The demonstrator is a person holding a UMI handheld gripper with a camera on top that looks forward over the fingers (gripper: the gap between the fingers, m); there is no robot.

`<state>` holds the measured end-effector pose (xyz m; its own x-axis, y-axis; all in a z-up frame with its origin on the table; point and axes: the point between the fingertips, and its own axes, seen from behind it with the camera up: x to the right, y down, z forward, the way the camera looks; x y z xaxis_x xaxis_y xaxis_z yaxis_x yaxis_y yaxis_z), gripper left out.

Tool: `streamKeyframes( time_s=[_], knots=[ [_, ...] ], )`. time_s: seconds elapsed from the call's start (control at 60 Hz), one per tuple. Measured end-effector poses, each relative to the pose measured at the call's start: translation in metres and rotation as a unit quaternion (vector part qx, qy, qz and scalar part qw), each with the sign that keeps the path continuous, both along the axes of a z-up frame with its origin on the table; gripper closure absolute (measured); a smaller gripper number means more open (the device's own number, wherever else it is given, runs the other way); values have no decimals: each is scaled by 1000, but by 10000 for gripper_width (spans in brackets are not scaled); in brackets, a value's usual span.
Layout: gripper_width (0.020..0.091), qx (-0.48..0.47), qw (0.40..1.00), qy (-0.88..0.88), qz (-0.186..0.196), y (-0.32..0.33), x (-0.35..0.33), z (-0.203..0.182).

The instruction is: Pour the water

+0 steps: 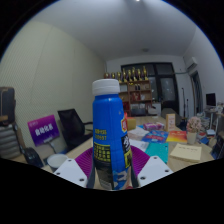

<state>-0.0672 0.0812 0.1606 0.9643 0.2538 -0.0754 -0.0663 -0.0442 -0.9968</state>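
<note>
- At the far left, a dark office chair (8,105) stands against the pale wall.
- Next to it, lower down, a purple sign (43,127) with white lettering sits beside another black chair (72,126).
- A small white round dish (57,160) rests on the tabletop (185,155) just left of the gripper.
- The gripper (112,172) points level and forward into the room, held above the tabletop; its two white finger bases show at the bottom, with magenta pads (84,162) on their inner faces.
- A blue bottle (110,130) with a white screw cap (106,87) stands upright between the fingers, its printed label facing the camera. Both pads lie against its sides, so the gripper is closed narrowly around it and holding it.
- The bottle's base is hidden below the fingers; whether it touches the tabletop cannot be told.
- Beyond the bottle, a shelf (135,85) with gold trophies lines the back wall.
- To the right, the tabletop carries coloured paper sheets (158,150), a yellow pad (186,152), and small cluttered items too small to identify.
- At the far right stands a dark monitor (211,100).
</note>
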Motion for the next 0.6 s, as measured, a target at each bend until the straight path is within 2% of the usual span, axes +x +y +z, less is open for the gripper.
streamKeyframes(
  time_s=[0.033,0.05,0.167,0.183,0.217,0.6],
  knots=[
    [596,-13,1000,-25,-2,22,9,-25],
    [595,-6,999,-30,-9,-3,3,-22],
    [596,-29,999,-38,-5,23,9,-69],
    [596,-28,999,-30,-4,11,-9,-88],
    [595,-34,999,-23,5,22,16,-80],
    [587,-77,996,-43,16,25,14,-101]
  ],
)
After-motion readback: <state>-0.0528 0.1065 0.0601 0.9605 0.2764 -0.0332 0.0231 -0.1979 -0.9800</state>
